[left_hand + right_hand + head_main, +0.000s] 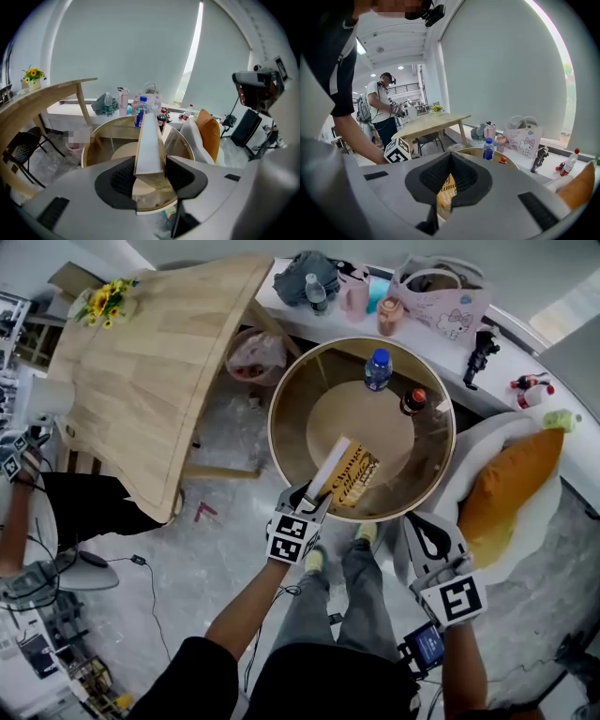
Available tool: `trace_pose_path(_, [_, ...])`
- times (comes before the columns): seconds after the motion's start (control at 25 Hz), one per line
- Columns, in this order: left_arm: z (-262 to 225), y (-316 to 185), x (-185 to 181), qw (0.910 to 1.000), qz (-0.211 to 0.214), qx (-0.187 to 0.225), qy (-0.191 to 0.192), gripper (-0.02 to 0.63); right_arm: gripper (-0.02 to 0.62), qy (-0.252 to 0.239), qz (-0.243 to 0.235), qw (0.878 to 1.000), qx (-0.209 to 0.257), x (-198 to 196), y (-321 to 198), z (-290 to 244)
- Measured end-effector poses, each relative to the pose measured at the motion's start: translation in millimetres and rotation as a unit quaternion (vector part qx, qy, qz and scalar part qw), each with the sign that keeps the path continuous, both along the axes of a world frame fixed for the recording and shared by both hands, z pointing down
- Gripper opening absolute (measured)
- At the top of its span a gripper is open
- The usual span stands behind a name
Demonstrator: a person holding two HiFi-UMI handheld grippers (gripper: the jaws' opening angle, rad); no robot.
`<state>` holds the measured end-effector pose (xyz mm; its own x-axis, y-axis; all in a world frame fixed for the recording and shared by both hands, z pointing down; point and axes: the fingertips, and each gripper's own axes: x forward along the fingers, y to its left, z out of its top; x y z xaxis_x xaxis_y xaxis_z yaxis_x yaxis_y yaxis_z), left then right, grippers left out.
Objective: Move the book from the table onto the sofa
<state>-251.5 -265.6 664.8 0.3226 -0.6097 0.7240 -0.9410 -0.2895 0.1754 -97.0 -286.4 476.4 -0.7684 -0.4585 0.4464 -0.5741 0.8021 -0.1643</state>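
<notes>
The book [349, 474], yellow-covered with dark lettering, hangs tilted on edge over the near part of the round glass table [281, 418]. My left gripper [314, 496] is shut on its near end. In the left gripper view the book [150, 140] runs away from the left gripper [150, 176] with its white page edge up, a pad on each side. My right gripper [424, 526] is beside the sofa's [473, 446] near edge with its jaws together and nothing held. Beyond the right gripper [451, 157], a bit of the book [445, 191] shows. An orange cushion [511, 484] lies on the sofa.
A blue-capped bottle [378, 368] and a dark red-capped bottle [412, 401] stand on the glass table's far side. A wooden table [159, 362] is to the left, a cluttered white ledge [441, 296] behind. Another person [384, 110] stands beyond the wooden table.
</notes>
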Motion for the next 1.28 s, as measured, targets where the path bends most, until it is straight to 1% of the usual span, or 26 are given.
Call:
trace_pose_path(0.08, [6, -3, 6, 0.9999, 0.007, -0.006, 0.006, 0.198, 0.006, 0.002, 0.003, 1.000, 0.000, 3, 1, 0])
trace_pose_path(0.24, [0, -16, 16, 0.9986, -0.009, -0.009, 0.051, 0.172, 0.006, 0.012, 0.010, 1.000, -0.010, 10, 3, 1])
trace_pose_path(0.28, [-3, -18, 18, 0.9983, -0.011, -0.008, 0.056, 0.166, 0.006, 0.013, 0.014, 1.000, -0.007, 12, 2, -1])
trace_pose_path(0.48, [-32, -23, 19, 0.9983, -0.008, 0.011, 0.056, 0.152, 0.006, 0.022, 0.039, 0.999, 0.002, 21, 2, -19])
trace_pose_path(0.64, [-76, -26, 2, 0.9970, -0.024, 0.041, 0.062, 0.150, 0.006, 0.030, 0.050, 0.998, 0.027, 26, 3, -49])
trace_pose_path(0.8, [-124, -11, -10, 0.9930, -0.035, 0.077, 0.082, 0.150, 0.006, 0.054, 0.063, 0.995, 0.046, 45, 20, -77])
trace_pose_path(0.88, [-146, 2, -15, 0.9913, -0.033, 0.092, 0.088, 0.150, 0.006, 0.048, 0.082, 0.993, 0.076, 52, 28, -97])
trace_pose_path(1.04, [-189, 35, -25, 0.9862, -0.033, 0.112, 0.117, 0.150, 0.006, 0.046, 0.118, 0.986, 0.109, 67, 58, -135])
trace_pose_path(1.16, [-218, 63, -27, 0.9827, -0.024, 0.125, 0.135, 0.150, 0.006, 0.047, 0.146, 0.980, 0.127, 78, 86, -163])
trace_pose_path(1.28, [-247, 90, -25, 0.9798, -0.008, 0.137, 0.145, 0.150, 0.006, 0.050, 0.172, 0.974, 0.138, 91, 119, -185])
